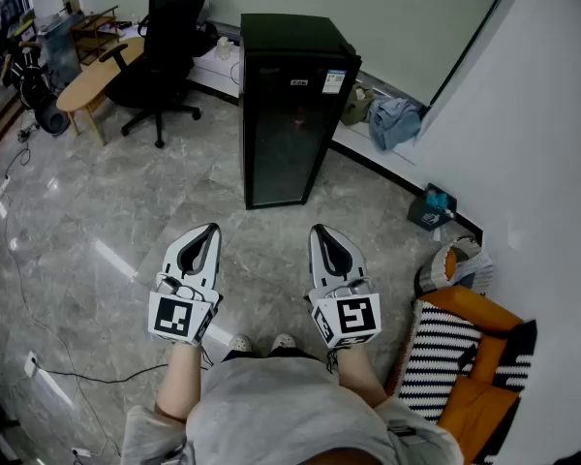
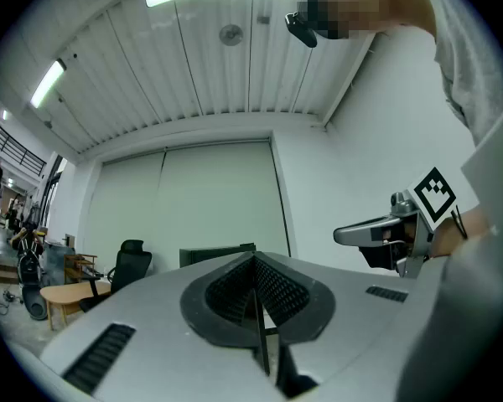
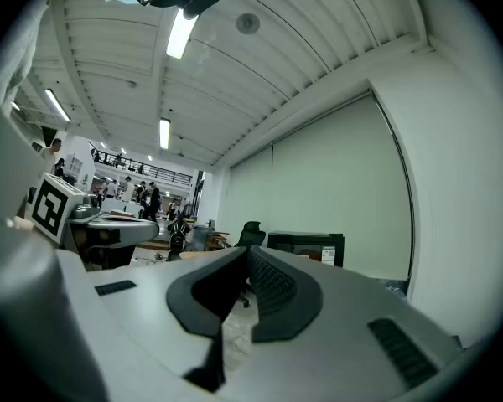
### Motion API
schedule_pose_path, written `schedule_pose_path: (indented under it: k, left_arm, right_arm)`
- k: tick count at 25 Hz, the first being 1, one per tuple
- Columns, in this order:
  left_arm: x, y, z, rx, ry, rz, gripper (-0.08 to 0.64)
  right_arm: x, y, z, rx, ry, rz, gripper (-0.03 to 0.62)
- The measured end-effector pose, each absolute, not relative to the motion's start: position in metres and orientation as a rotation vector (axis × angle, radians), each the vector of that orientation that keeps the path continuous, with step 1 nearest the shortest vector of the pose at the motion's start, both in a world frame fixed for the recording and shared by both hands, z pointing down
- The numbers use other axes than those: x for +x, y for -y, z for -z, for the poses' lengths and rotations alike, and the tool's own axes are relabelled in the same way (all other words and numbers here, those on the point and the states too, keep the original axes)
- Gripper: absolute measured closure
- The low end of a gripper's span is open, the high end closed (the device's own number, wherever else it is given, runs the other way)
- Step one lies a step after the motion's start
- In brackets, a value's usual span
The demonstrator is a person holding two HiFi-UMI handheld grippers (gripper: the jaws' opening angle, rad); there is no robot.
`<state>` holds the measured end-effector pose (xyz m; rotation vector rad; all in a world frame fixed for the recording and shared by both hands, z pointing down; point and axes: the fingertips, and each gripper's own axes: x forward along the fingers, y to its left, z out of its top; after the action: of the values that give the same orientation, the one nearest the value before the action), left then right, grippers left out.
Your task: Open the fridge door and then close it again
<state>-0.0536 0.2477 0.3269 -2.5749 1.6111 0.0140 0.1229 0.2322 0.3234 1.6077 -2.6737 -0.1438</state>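
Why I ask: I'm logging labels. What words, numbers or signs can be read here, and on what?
No text here is legible.
The sticker on the fridge: too small to read.
The small label beside it on the fridge front: too small to read.
The square markers on the left hand-held gripper and the right hand-held gripper: black-and-white patterns, no words.

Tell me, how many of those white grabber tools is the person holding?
2. The left gripper and the right gripper, one in each hand, side by side, pointing toward the fridge. No others show.
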Motion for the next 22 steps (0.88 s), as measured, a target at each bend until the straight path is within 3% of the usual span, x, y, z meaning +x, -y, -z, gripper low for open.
schedule_pose_path:
  k: [22]
  left_arm:
    - [-0.113, -0.246, -0.333, -2.612, -1.555, -0.033, 0.545]
  right_arm:
    - [0.071, -0.231, -0.325, 1.718, 2.682, 0.109, 0.566]
